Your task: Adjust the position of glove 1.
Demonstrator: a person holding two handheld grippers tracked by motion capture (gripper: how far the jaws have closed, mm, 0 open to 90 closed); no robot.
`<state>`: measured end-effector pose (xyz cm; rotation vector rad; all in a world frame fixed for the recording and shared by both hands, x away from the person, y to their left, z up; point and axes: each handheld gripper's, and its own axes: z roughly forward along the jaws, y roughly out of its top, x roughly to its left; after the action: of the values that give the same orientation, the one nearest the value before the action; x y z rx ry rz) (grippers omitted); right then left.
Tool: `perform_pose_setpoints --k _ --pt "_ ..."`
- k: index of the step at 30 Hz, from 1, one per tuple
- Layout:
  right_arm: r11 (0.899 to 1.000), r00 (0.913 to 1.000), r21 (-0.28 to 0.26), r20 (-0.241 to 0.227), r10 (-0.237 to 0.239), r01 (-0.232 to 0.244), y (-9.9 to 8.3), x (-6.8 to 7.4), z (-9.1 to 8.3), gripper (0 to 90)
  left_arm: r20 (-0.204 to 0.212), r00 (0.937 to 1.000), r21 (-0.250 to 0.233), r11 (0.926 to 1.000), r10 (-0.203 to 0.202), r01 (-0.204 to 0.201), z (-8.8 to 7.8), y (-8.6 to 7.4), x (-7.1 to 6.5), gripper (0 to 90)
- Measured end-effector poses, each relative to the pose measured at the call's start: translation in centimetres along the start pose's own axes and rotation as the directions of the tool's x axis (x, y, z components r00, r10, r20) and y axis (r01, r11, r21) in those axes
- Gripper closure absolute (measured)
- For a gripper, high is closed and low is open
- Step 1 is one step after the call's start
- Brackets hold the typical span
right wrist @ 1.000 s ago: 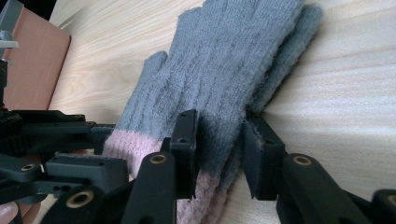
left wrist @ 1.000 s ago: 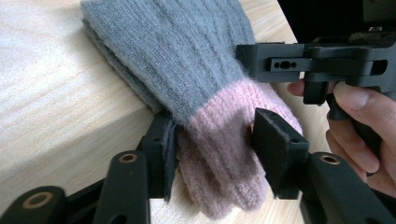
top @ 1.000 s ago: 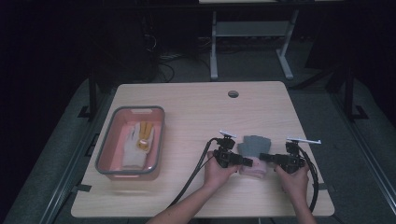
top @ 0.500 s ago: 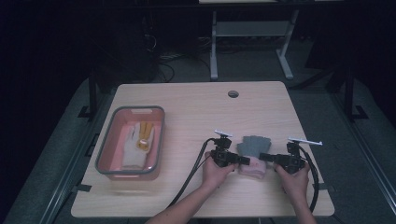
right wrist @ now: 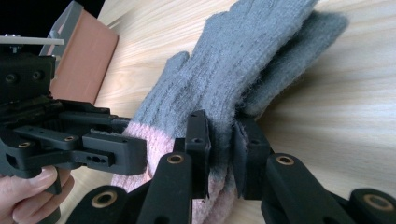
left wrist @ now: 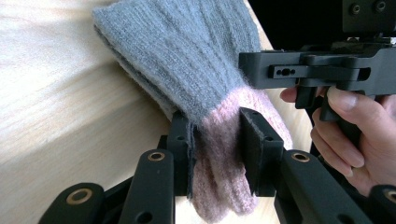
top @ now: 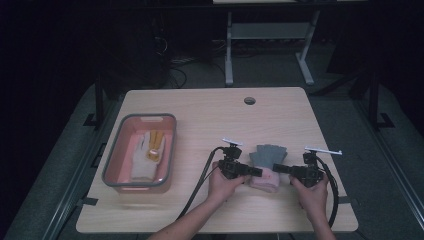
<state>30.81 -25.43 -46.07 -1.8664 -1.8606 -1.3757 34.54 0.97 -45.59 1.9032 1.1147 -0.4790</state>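
A grey knitted glove pair with pink cuffs (top: 268, 154) lies on the wooden table (top: 200, 115) near its front right. My left gripper (top: 256, 172) reaches in from the left. Its jaws have just been closing and now pinch the pink cuff (left wrist: 219, 154), with the left gripper (left wrist: 217, 130) pads pressed into the wool. My right gripper (top: 276, 168) comes from the right. It too has just been closing, and the right gripper (right wrist: 223, 126) clamps the glove (right wrist: 243, 60) where grey meets pink. Each gripper faces the other across the cuff.
A pink basin with a grey rim (top: 116, 150) stands at the table's left and holds a white and orange glove (top: 147, 150). A round cable hole (top: 249, 100) sits near the far edge. Black cables (top: 200, 185) trail off the front edge.
Both grippers' jaws have drawn in onto the glove's cuff. The left hand has shifted a little to the left and up; the right hand has stayed put.
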Motion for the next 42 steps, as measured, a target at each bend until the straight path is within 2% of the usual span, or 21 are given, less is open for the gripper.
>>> perform_pose_setpoints --k 11,15,20,32,42 --pt "0.998 0.9978 0.026 -0.029 -0.059 0.06 0.4 2.5 0.2 77.7 0.016 0.9993 -0.013 0.9994 0.034 -0.034 -3.1 0.0 -0.2 67.3" --pt "0.996 0.9962 0.037 -0.045 -0.075 0.077 0.7 3.4 0.6 77.7 0.022 0.9992 -0.019 0.9993 0.034 -0.033 -4.1 0.0 0.0 67.4" --pt "0.995 0.995 0.045 -0.058 -0.082 0.084 1.3 4.4 0.9 77.8 0.034 0.9992 -0.038 0.9991 0.019 -0.018 -5.1 0.1 0.3 67.3" --pt "0.991 0.9893 0.063 -0.096 -0.11 0.116 2.3 6.3 1.1 77.8 0.039 0.9985 -0.066 0.9972 0.037 -0.034 -7.4 0.0 0.1 67.2" --pt "0.989 0.9853 0.072 -0.122 -0.12 0.129 3.0 7.7 1.8 77.7 0.043 0.9981 -0.071 0.9966 0.045 -0.041 -9.1 0.3 0.5 67.2"
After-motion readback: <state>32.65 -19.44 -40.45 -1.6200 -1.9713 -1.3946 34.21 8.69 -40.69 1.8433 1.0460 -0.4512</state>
